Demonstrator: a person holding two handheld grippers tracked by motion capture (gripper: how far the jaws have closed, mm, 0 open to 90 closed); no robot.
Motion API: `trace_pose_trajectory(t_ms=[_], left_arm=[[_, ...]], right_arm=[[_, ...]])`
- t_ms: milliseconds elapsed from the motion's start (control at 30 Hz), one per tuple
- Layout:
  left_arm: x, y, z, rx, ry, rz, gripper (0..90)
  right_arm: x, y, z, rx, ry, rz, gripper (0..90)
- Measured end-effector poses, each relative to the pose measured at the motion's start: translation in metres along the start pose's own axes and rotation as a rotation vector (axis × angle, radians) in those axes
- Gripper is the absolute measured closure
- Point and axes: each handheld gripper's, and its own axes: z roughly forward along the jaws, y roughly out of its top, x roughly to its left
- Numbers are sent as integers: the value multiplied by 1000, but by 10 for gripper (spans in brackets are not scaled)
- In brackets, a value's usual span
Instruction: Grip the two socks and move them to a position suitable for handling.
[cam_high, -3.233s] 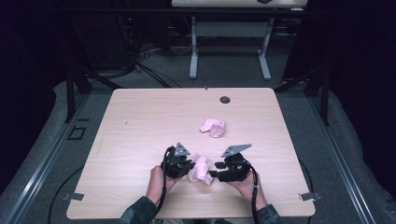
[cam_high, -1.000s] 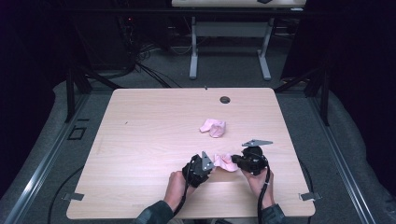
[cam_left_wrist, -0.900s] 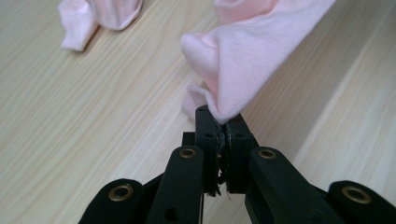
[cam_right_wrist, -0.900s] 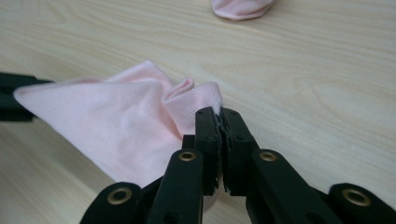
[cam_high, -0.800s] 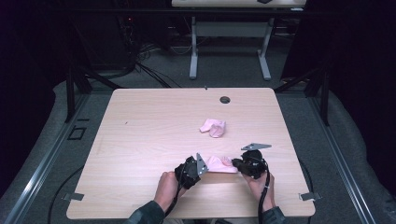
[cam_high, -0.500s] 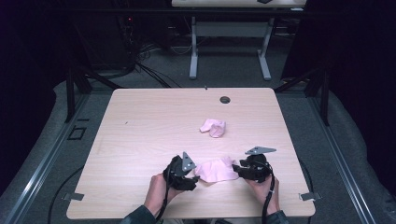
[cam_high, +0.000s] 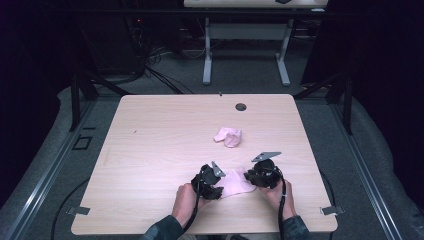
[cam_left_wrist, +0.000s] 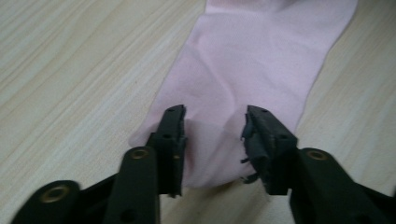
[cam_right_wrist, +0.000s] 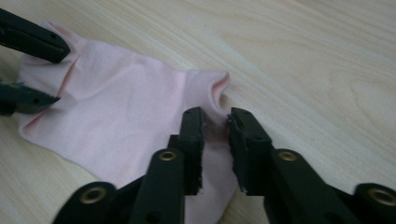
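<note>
Flat pale-pink cloth sock (cam_high: 234, 183) lies near front edge of light wooden surface (cam_high: 160, 145). Left claw (cam_left_wrist: 214, 133) and right claw (cam_right_wrist: 215, 126) spread, just been closing, sock ends between jaws, not pinched. Crumpled pink sock (cam_high: 228, 136) mid-surface.

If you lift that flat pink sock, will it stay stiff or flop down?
The pink sock would probably flop: it is thin cloth that wrinkles between the left claw. It looks light. It likely won't roll, since it lies flat on the table.
</note>
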Motion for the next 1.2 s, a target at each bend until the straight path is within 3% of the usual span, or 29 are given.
trace_pose_trajectory(t_ms=[133,267,600,733,767,833,867,900,967,1133,1167,1200], left_arm=[[6,-4,-3,-19,8,-4,755],[13,-9,-10,-40,16,-16,781],[30,-38,-38,-87,59,-115,629],[40,-51,-56,-89,101,-158,554],[48,-56,-64,-100,113,-195,522],[54,-60,-72,-123,122,-234,470],[54,-60,-72,-123,122,-234,451],[58,-59,-79,-141,119,-265,428],[58,-55,-81,-160,105,-274,406],[49,-35,-72,-158,65,-254,369],[43,-24,-62,-148,48,-230,373],[43,-24,-62,-148,48,-230,373]], right_arm=[[3,-4,2,9,-8,15,860],[9,-7,1,6,-25,33,887],[14,-10,-1,5,-30,61,850],[17,-12,-4,21,-36,70,807],[17,-11,-6,40,-26,77,736],[17,-10,-9,39,-20,85,698],[17,-10,-9,39,-20,85,698],[15,-9,-19,-14,-11,85,678],[12,-6,-25,-50,-18,73,654],[4,3,-25,-62,-19,34,595],[3,7,-17,-48,4,11,580],[4,8,-14,-42,4,6,579]])
